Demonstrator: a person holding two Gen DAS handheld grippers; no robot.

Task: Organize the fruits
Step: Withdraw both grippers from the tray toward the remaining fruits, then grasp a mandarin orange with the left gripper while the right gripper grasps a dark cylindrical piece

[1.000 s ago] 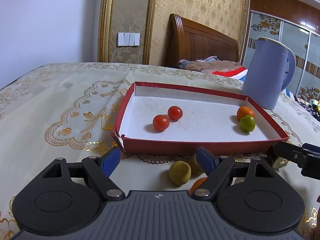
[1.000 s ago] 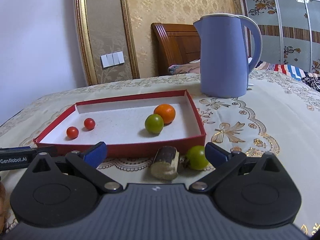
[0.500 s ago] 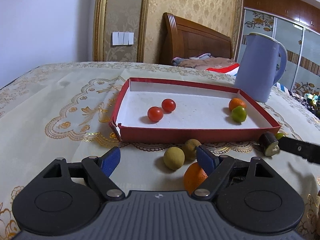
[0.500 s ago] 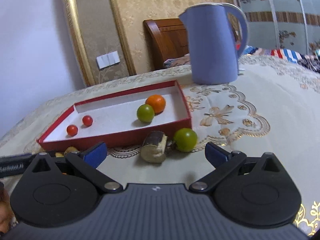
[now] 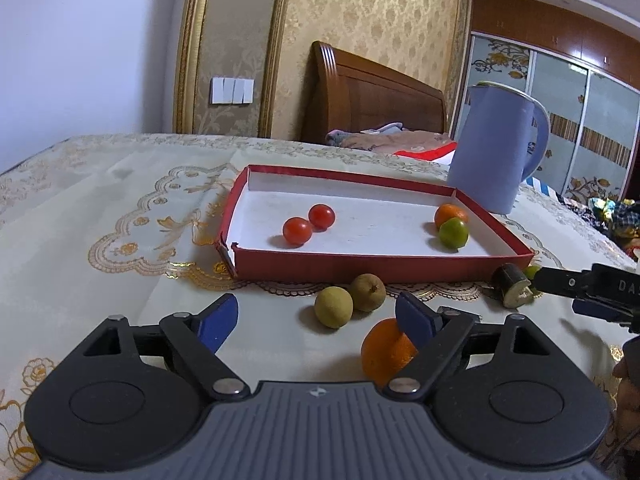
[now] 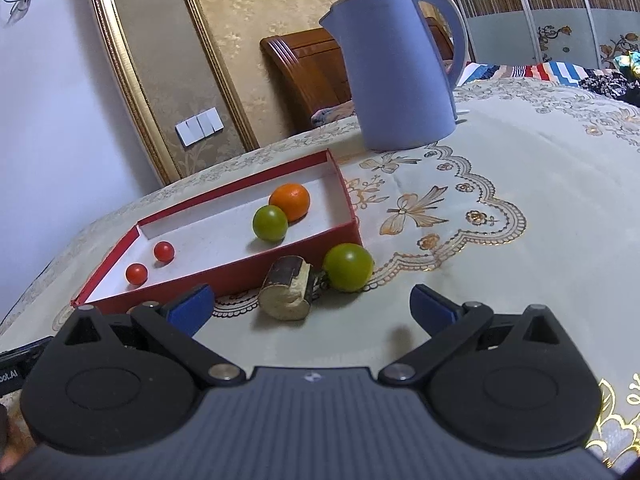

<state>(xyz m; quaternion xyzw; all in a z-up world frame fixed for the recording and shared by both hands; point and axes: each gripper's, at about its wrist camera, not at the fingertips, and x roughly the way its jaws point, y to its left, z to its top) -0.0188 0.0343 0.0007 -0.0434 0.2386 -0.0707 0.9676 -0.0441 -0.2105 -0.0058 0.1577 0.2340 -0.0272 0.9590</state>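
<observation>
- Left tool (image 5: 316, 316): fingers spread wide, nothing pinched, low over the cloth and aimed at 12 o'clock toward the loose fruit, likely lining up a pick.
- Two red tomatoes (image 5: 297, 231) sitting together at the 9 o'clock end of the red tray (image 5: 360, 268); looks like sorting by kind.
- Two tan round fruits (image 5: 333, 306) touching each other on the cloth, just outside the tray's near wall, not yet put away.
- One orange (image 5: 384, 354) on the cloth, nearest the left tool, partly behind its right finger.
- Inside the tray at the 3 o'clock end, an orange (image 6: 289, 201) touching a green fruit (image 6: 270, 223).
- Outside the near right corner, a dark stubby chunk with a pale cut face (image 6: 288, 293) beside a loose green fruit (image 6: 348, 267).
- Right tool (image 6: 310, 306): fingers spread, empty, facing that pair.
- Table (image 6: 500, 280) under a cream cloth with gold embroidery; blue kettle (image 6: 396, 80) at 1 o'clock; wooden headboard, gold wallpaper, wardrobe doors behind.
</observation>
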